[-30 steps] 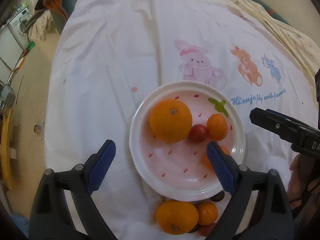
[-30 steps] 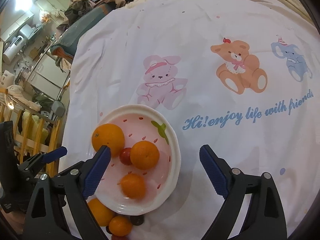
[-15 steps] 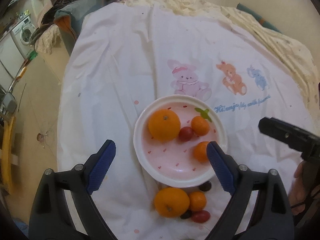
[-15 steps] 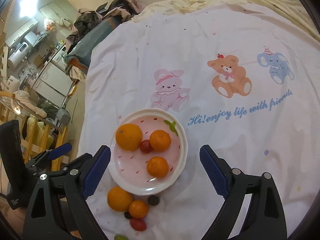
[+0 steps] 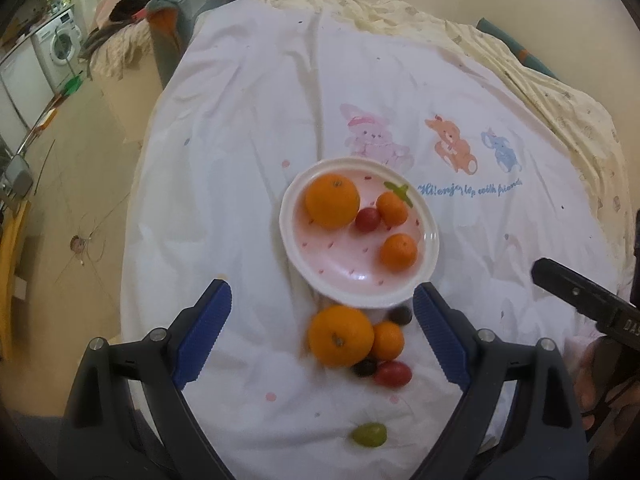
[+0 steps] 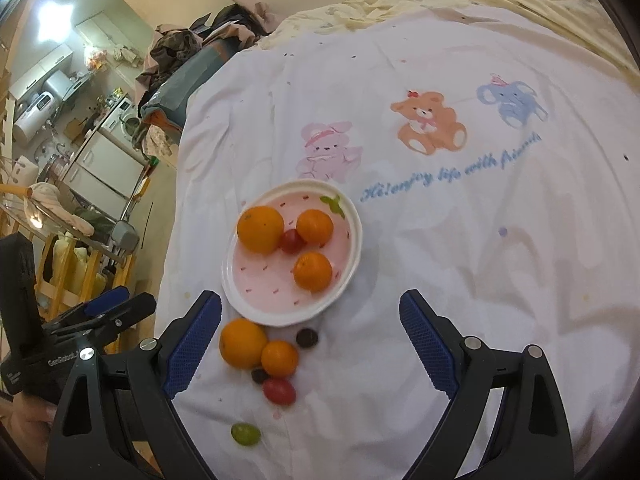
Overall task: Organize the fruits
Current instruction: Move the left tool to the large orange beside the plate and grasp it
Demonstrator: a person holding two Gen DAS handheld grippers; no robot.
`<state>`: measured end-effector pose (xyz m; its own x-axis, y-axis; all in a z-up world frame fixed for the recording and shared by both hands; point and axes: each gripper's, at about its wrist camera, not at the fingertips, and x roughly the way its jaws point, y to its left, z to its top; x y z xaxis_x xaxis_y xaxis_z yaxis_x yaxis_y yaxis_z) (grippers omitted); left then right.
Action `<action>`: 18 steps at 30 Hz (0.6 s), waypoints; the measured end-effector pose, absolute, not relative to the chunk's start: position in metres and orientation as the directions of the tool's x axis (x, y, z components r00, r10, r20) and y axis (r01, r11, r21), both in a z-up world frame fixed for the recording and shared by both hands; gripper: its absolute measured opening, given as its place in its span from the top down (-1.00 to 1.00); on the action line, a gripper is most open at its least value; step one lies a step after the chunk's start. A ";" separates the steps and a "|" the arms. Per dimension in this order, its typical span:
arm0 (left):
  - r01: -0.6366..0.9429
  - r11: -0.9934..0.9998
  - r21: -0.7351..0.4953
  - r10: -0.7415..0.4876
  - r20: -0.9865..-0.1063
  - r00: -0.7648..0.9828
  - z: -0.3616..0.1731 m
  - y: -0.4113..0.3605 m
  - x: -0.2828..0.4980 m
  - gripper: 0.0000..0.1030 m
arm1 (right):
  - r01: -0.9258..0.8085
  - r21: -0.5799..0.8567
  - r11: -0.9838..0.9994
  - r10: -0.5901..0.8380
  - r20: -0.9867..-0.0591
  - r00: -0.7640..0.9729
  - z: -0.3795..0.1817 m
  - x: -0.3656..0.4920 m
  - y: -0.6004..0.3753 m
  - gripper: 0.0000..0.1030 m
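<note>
Pink speckled plate point(image 5: 430, 236), orange fruit, white cartoon-printed sheet point(image 5: 240, 184).

Both wrist cameras look steeply down from well above the bed, the left gripper point(image 5: 322, 334) view from nearer the bed's left edge and the right gripper point(image 6: 310, 344) view from further right, sharing the plate point(image 5: 430, 224) and the loose fruit point(image 5: 340, 336).

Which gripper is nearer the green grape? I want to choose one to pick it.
Left, likely. The green grape lies between the left gripper's open fingers, slightly right of centre; it lies toward the left finger of the right gripper.
</note>
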<state>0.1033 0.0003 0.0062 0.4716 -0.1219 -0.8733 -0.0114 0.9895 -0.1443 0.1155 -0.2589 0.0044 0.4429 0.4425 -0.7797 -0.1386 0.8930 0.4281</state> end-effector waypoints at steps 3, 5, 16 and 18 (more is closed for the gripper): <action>-0.028 0.989 -0.148 -0.118 -0.875 0.470 -0.001 0.003 0.100 -0.76 | -0.130 0.419 0.898 0.429 -0.778 0.459 0.002 0.105 -0.261 -0.80; -0.029 0.990 -0.136 -0.105 -0.869 0.484 -0.003 0.003 0.098 -0.75 | -0.118 0.418 0.901 0.422 -0.778 0.466 -0.004 0.099 -0.263 -0.80; -0.020 0.993 -0.117 -0.098 -0.905 0.413 -0.032 0.005 0.098 -0.75 | -0.023 0.421 0.907 0.392 -0.822 0.412 -0.033 0.105 -0.267 -0.80; -0.032 0.988 -0.150 -0.128 -0.920 0.371 -0.043 0.006 0.101 -0.75 | -0.024 0.423 0.906 0.395 -0.822 0.410 -0.034 0.107 -0.265 -0.80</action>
